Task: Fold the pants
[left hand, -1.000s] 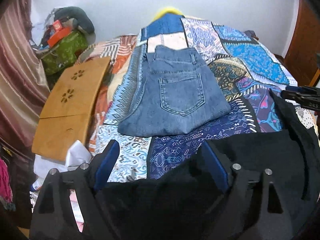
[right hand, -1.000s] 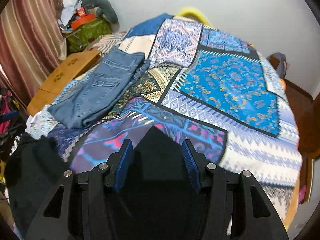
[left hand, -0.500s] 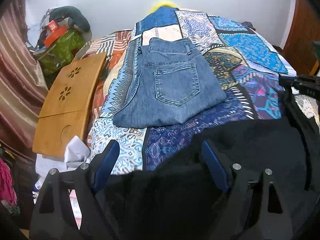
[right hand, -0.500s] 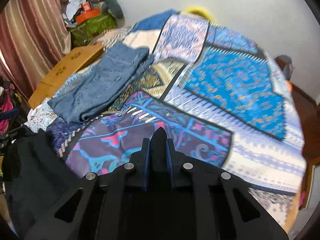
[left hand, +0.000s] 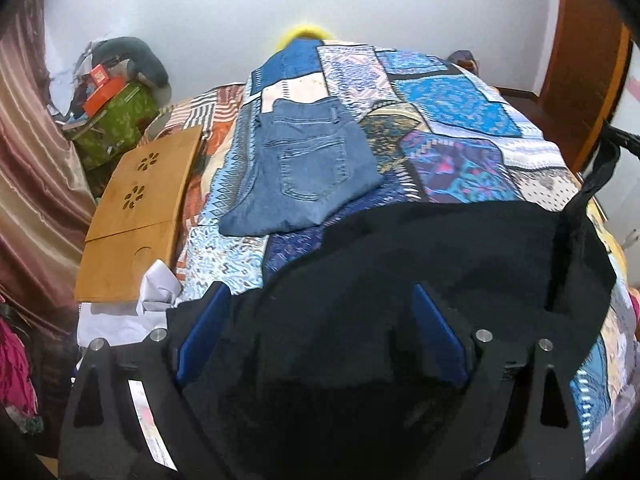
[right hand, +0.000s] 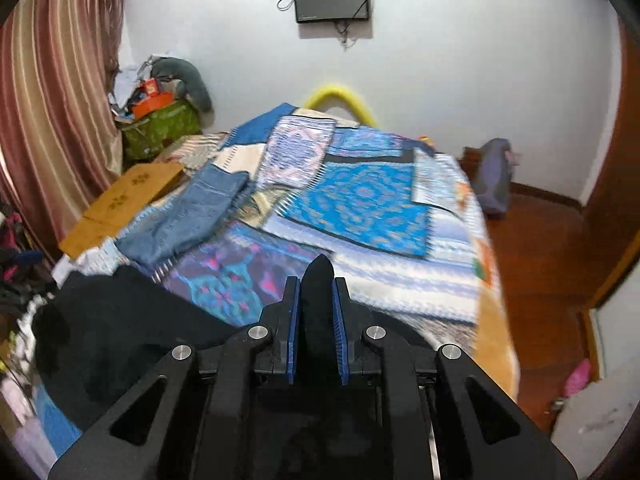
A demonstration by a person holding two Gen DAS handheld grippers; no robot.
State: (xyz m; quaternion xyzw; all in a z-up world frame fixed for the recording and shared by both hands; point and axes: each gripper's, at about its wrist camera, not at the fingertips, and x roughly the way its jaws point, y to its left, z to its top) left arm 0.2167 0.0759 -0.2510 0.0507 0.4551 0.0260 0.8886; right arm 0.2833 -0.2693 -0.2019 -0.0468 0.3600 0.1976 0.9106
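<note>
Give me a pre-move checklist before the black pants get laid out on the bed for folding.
1. Right gripper pinching the black pants: ok, pads closed on a fold of the cloth.
2. Left gripper gripping the black pants: not ok, jaws stand wide and have just been opening; cloth only lies between them.
3. Folded jeans out of the way: ok, they lie further up the bed.
4. Pants spread flat: not ok, bunched.
5. Waistband or leg end in the right grip: cannot tell.
</note>
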